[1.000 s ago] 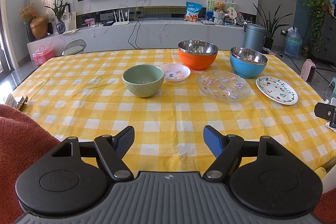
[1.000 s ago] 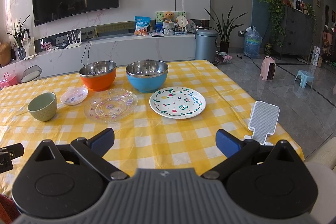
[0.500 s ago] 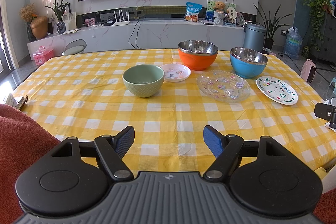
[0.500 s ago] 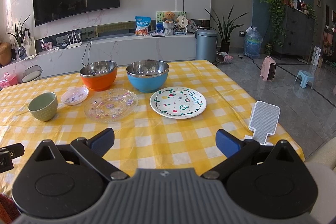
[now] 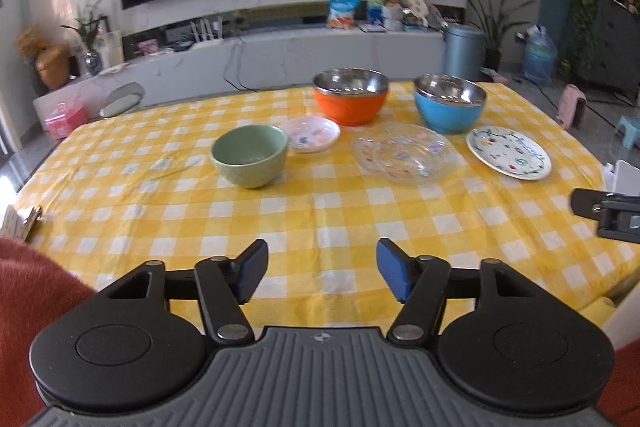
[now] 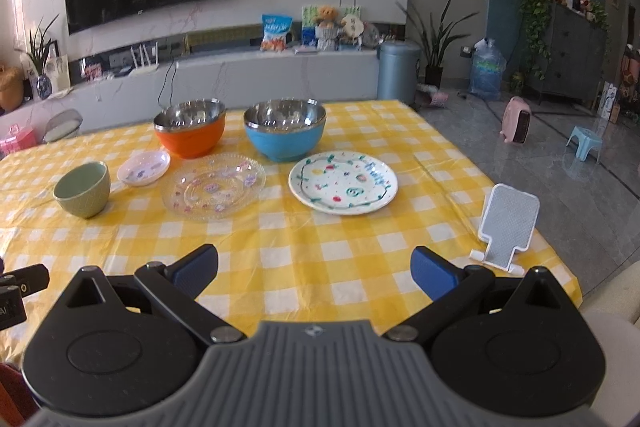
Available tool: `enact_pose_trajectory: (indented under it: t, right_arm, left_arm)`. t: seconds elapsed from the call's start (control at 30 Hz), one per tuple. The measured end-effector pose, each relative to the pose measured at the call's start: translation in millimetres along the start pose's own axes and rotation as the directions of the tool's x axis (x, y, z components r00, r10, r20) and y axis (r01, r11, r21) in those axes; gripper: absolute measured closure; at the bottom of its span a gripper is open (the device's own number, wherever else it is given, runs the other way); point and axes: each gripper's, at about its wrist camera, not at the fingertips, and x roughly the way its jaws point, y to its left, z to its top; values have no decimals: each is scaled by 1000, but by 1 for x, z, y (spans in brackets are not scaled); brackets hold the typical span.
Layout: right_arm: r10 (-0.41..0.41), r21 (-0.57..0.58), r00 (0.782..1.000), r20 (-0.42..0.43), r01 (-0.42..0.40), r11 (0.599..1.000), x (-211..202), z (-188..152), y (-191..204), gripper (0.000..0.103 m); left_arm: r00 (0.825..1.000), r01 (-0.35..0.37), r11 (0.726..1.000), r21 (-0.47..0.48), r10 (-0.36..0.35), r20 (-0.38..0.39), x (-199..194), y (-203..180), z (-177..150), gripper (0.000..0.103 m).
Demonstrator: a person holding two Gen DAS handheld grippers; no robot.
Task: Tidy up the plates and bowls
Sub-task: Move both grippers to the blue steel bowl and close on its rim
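Observation:
On the yellow checked table (image 5: 320,211) stand a green bowl (image 5: 250,155), a small pink plate (image 5: 310,134), an orange steel-lined bowl (image 5: 351,95), a clear glass plate (image 5: 404,153), a blue steel-lined bowl (image 5: 450,102) and a white painted plate (image 5: 508,151). The right wrist view shows the same: green bowl (image 6: 83,189), pink plate (image 6: 144,167), orange bowl (image 6: 190,133), glass plate (image 6: 213,185), blue bowl (image 6: 285,135), painted plate (image 6: 343,181). My left gripper (image 5: 322,269) and right gripper (image 6: 314,269) are open and empty, above the table's near edge.
A white and grey phone stand (image 6: 506,227) sits at the table's right front corner. A chair back (image 5: 122,99) shows beyond the far left edge. A TV console (image 5: 280,51) runs behind the table. The floor drops off to the right (image 6: 560,155).
My left gripper has turned and moved slightly, shifting the dishes a little in its view. My right gripper has edged forward a little. Both jaws stay open.

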Motion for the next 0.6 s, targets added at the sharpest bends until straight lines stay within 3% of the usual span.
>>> enact_pose_trajectory:
  t: [0.27, 0.6]
  right_arm:
    - [54, 18, 990, -127, -52, 998, 20, 34, 0, 19]
    - [10, 74, 998, -65, -6, 997, 78, 126, 2, 20]
  left_arm:
    - [986, 153, 983, -101, -159, -51, 15, 4, 63, 42]
    - [978, 195, 976, -92, -200, -54, 83, -17, 138, 46]
